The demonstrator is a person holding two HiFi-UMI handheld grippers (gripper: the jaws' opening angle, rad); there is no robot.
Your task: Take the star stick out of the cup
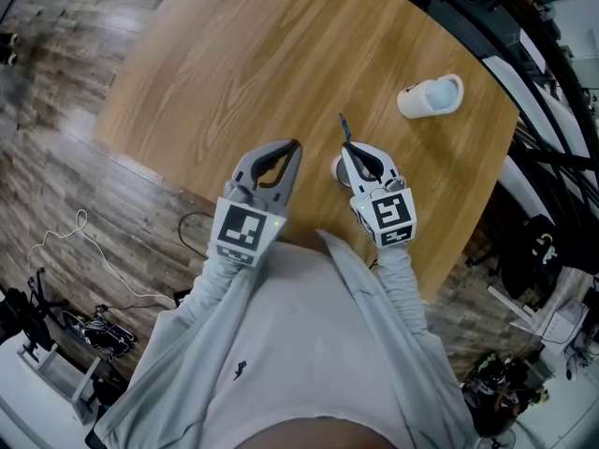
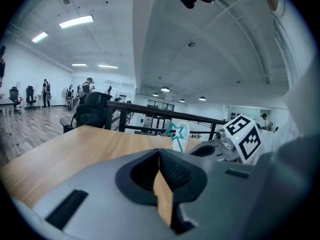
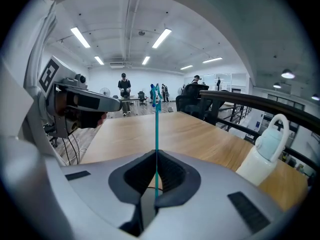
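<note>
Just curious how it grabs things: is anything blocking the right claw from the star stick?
Nothing visible does. The right claw is shut on the star stick, and the cup sits apart on the table.

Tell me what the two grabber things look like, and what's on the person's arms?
Both the left gripper and right gripper are grey plastic, tapering to pointed fingers with dark ribbed insides. Each carries a white cube with black square markers. The arms wear light grey sleeves.
</note>
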